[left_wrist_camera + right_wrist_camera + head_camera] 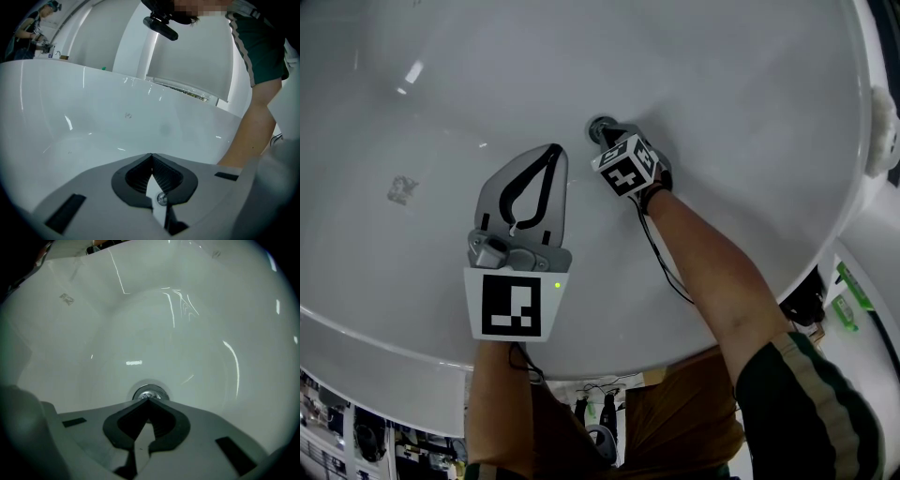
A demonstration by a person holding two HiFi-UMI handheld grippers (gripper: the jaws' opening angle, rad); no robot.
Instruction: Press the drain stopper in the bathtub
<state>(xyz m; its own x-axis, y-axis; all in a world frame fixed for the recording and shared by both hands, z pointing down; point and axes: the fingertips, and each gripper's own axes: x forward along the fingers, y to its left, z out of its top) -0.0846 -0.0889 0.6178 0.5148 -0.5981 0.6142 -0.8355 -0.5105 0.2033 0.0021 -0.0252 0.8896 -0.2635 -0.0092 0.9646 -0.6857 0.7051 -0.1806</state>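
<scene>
A round chrome drain stopper sits in the floor of the white bathtub. My right gripper is shut, its joined tips down at the stopper, which shows just past the tips in the right gripper view. My left gripper hangs over the tub floor to the left of the drain, shut with nothing between its fingers. In the left gripper view its tips point at the tub's far wall.
The tub's curved rim runs along the bottom of the head view. A person's bare forearm reaches over it. A small grey mark lies on the tub floor at left. Another person stands far off beyond the tub.
</scene>
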